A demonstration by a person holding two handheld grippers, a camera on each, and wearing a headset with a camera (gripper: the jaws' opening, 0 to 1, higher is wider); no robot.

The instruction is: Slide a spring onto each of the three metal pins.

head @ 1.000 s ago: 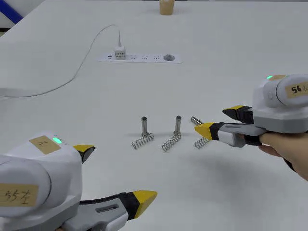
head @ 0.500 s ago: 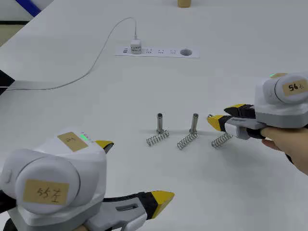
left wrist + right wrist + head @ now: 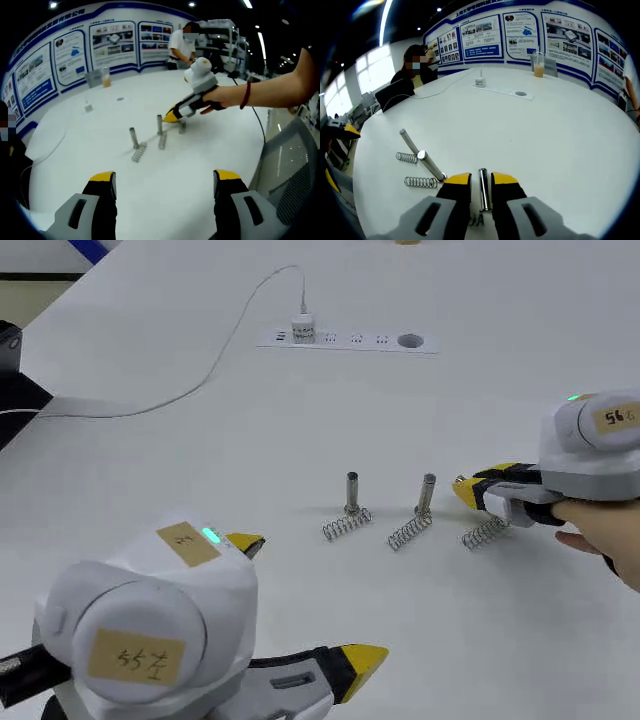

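Clenching the right hand-held gripper (image 3: 480,178) on the rightmost pin (image 3: 482,194), likely steadying it for the spring (image 3: 485,532) at 5 o'clock, holding the left hand-held gripper (image 3: 165,176) released.

I have a white table (image 3: 200,470) under me. Far across it lies a power strip (image 3: 350,340) with a white plug (image 3: 303,330), its cable (image 3: 200,375) trailing left. Nearer, the left pin (image 3: 352,492) and right pin (image 3: 426,494) stand upright, the left spring (image 3: 346,526) and middle spring (image 3: 410,531) lying at their feet, the right spring (image 3: 486,531) further right
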